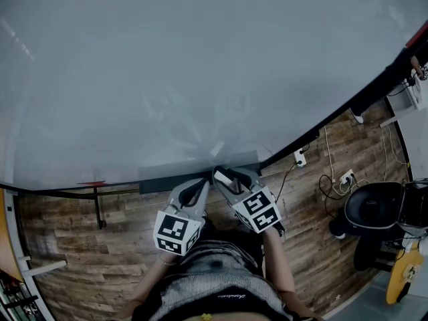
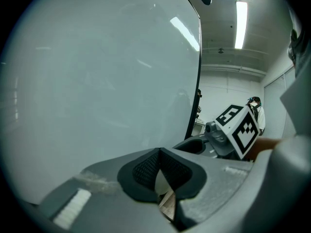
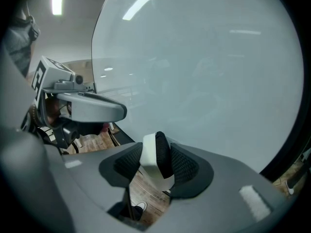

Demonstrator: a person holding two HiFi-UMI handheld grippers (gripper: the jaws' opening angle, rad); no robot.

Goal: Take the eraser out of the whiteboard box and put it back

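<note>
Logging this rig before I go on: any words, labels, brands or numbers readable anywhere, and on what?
No text can be read.
Pale script on the grey striped garment: too blurred to read.
Black-and-white marker cubes: square patterns only, no letters.
Large pale whiteboard: no writing.

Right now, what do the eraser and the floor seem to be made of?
Eraser: smooth white body, probably plastic; dull black side, possibly felt. Floor: wood or wood-look laminate, with visible grain and plank seams.
</note>
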